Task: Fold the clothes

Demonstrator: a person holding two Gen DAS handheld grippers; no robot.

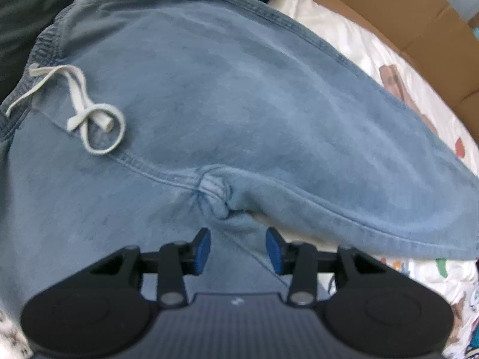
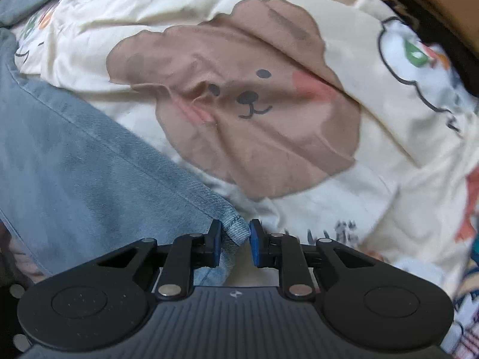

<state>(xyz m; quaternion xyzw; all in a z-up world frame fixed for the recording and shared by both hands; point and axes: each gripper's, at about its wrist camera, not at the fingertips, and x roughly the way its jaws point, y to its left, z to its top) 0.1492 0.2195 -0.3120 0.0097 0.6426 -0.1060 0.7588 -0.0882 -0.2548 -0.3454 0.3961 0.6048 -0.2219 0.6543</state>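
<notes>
Light blue denim trousers (image 1: 227, 98) fill the left wrist view, lying on a printed bedsheet, waistband at the upper left with a white drawstring (image 1: 86, 113) looped on the cloth. The bunched crotch seam (image 1: 214, 197) sits just beyond my left gripper (image 1: 238, 251), which hovers open over the fabric with its blue pads apart. In the right wrist view a trouser leg (image 2: 74, 161) runs in from the left. Its stitched hem corner (image 2: 238, 230) is pinched between the blue pads of my right gripper (image 2: 236, 243), which is shut on it.
The cream bedsheet (image 2: 299, 194) carries a large brown bear print (image 2: 239, 104) and other cartoon pictures. Brown cardboard (image 1: 404, 21) stands beyond the sheet at the upper right of the left wrist view. Dark cloth (image 1: 27, 15) lies past the waistband at the upper left.
</notes>
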